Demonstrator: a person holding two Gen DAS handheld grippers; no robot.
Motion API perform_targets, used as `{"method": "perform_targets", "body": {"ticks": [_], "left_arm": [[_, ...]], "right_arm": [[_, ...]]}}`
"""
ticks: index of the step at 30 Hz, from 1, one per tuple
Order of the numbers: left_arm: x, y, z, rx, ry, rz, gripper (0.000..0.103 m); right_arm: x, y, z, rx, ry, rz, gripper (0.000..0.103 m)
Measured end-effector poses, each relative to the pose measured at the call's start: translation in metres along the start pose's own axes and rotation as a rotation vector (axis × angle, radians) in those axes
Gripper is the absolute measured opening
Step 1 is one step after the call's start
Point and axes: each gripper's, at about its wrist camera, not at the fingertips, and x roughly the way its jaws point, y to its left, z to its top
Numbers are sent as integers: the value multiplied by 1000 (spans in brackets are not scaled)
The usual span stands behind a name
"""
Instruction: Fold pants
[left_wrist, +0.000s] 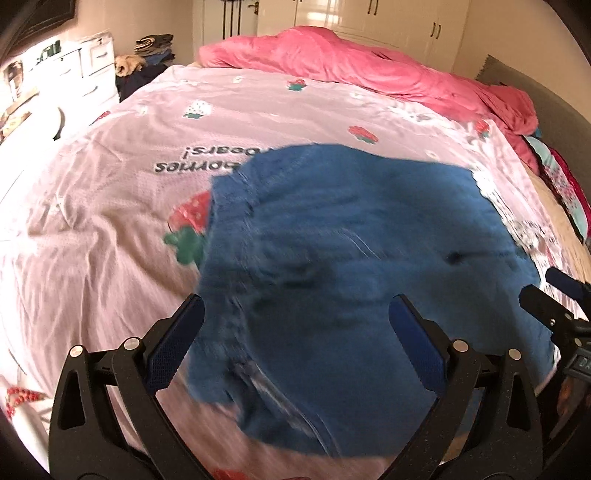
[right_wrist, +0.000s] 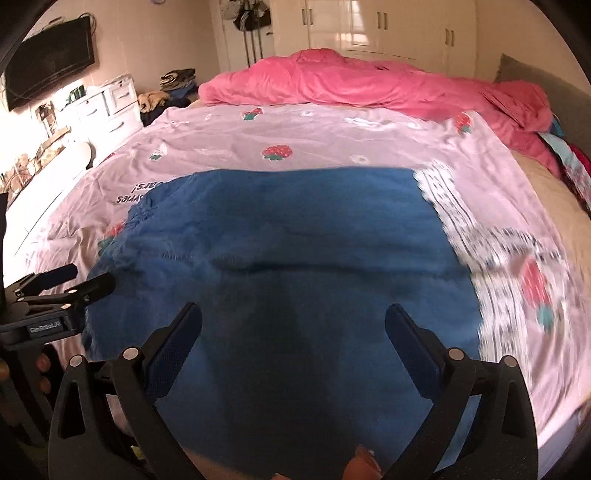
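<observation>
The blue pants (left_wrist: 351, 258) lie as a wide, folded-over block on the pink strawberry-print bedsheet (left_wrist: 110, 184); they also show in the right wrist view (right_wrist: 288, 251). My left gripper (left_wrist: 295, 314) is open and empty, hovering over the pants' near left part. My right gripper (right_wrist: 293, 321) is open and empty over the pants' near middle. The right gripper's fingers (left_wrist: 554, 306) show at the right edge of the left wrist view. The left gripper's fingers (right_wrist: 74, 284) show at the left edge of the right wrist view. Both views are motion-blurred.
A rumpled pink duvet (right_wrist: 369, 85) lies along the bed's far side. A grey headboard (right_wrist: 535, 77) is at the right. White drawers (right_wrist: 110, 103) and a clothes pile (right_wrist: 177, 81) stand at far left, a TV (right_wrist: 48, 74) on the wall, wardrobes (right_wrist: 369, 26) behind.
</observation>
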Motion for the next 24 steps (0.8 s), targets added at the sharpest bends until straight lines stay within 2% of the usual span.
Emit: {"method": "perform_targets", "body": {"ticks": [5,10,12,14,19,24], "left_arm": [[16,22,34,-29,-20,37,94],[42,39,64,-42,16,30,94],[52,44,74,-38,24,38,94],[62,46,80,-28,37,42,94],[84,52,92,10,49,32,94],[98,60,95,16,43,2,94]], "right_arm": [[26,12,36,-74,-6,-13,99],[53,21,64,-130,21,53,99],[66,23,74,-133,39,104,99],[80,27,86,-164,54,123,99],[106,34,110,-247,51,100,99],[136,39,135,-302,73,135,99]]}}
